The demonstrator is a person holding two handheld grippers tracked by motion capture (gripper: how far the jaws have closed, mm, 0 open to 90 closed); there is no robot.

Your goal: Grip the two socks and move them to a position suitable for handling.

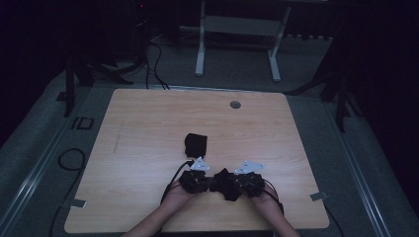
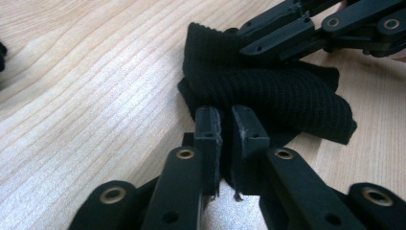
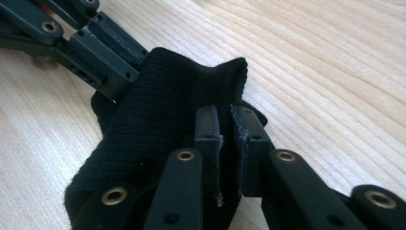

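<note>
The left tool and the right tool are meeting over one black ribbed cloth near the person's edge of the wooden bench, and the cloth is bunching up between their tips.

In the left gripper view, the left tool is pinching a fold of the black ribbed cloth, its jaws standing almost together with fabric between the pads. The right tool is gripping the far edge of the same cloth just beyond it.

In the right gripper view, the right tool is likewise clamping a raised fold of the cloth, jaws nearly closed on it, while the left tool is holding the opposite edge just ahead and to one side.

A second dark folded cloth is lying on the bench just beyond the left tool, apart from the held one. A round grey grommet is sitting well beyond both tools, near the far edge. Nothing is standing between the two tools and the cloth they are holding.
</note>
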